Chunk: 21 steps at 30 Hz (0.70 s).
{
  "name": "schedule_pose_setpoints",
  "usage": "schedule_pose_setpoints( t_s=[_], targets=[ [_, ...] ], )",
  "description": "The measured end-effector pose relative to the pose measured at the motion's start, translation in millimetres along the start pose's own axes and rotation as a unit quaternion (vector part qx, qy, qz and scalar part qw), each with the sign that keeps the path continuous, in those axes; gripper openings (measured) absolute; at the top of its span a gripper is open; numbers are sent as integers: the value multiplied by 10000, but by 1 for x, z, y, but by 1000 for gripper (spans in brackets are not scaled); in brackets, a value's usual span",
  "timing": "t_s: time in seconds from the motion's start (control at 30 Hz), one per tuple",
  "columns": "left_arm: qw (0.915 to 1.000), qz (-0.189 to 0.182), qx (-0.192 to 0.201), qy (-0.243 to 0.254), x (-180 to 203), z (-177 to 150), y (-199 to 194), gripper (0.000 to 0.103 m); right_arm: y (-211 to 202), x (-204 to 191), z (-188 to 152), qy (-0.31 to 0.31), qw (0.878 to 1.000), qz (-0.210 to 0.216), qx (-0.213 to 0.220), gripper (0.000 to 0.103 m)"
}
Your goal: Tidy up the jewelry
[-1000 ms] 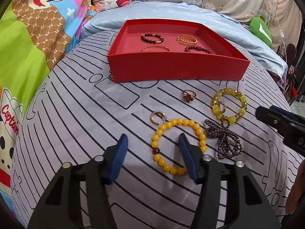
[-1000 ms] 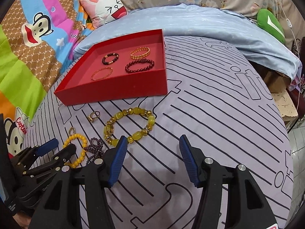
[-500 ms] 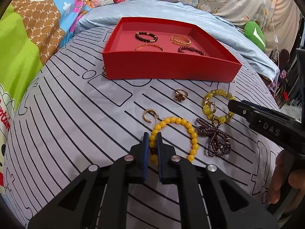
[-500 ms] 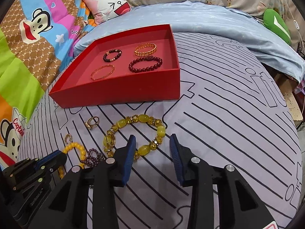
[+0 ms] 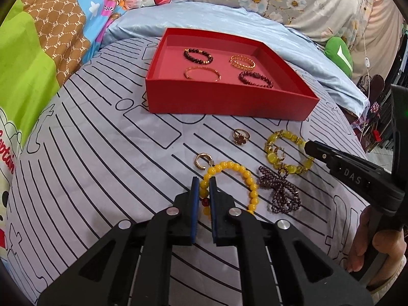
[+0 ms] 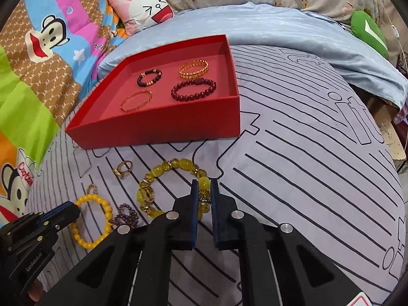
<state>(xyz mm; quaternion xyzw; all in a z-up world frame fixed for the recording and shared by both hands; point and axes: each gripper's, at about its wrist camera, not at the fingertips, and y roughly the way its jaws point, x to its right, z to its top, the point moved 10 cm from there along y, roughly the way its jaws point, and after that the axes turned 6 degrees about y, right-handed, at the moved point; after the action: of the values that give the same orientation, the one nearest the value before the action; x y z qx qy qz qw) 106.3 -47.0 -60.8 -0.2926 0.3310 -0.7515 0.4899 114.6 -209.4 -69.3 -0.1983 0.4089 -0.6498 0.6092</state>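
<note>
— Both pairs of jaws stood wide a second ago; the left gripper [image 5: 203, 186] pinched shut first, and the right gripper [image 6: 204, 188] has just been closing, with beads between its pads.

— Start with the left wrist view. What does it have?

— Its blue pads are nearly together on the near-left arc of the orange-yellow bead bracelet [image 5: 236, 176], beside the one dark red bead. Gripping a single arc makes sense — the loop can hang free when lifted. The rest of it lies flat on the striped sheet [image 5: 102, 165], with a small gold hoop earring [image 5: 202, 160] just beside it and a tangled purple bead strand [image 5: 279, 191] near its right side.

— And the destination?

— The red tray [image 5: 229, 102] sits further back, four bracelets spaced apart inside, presumably so they don't tangle. A gold ring [image 5: 240, 137] waits on the sheet in front of it.

— Now the right wrist view.

— Those jaws are clamped onto the near-right side of the translucent yellow stone bracelet [image 6: 163, 170], a big bead caught between the pads. Whether the grip is on the bead or its spacer, I can't quite tell. The tray's near wall [image 6: 163, 130] lies beyond, so a lift and a forward carry should follow.

— Both loads off the sheet?

— Not yet — both bracelets rest on the fabric.
</note>
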Motion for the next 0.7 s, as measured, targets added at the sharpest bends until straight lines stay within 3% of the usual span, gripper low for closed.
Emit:
schedule_pose_setpoints(
  t_s=[0.37, 0.7],
  targets=[
    [9994, -186, 287, 41, 4, 29, -34, 7, -56, -32, 34, -289, 9978, 351, 489, 9],
    [9971, -99, 692, 303, 9, 71, -64, 6, -80, -53, 71, -484, 9937, 695, 728, 9]
  ],
)
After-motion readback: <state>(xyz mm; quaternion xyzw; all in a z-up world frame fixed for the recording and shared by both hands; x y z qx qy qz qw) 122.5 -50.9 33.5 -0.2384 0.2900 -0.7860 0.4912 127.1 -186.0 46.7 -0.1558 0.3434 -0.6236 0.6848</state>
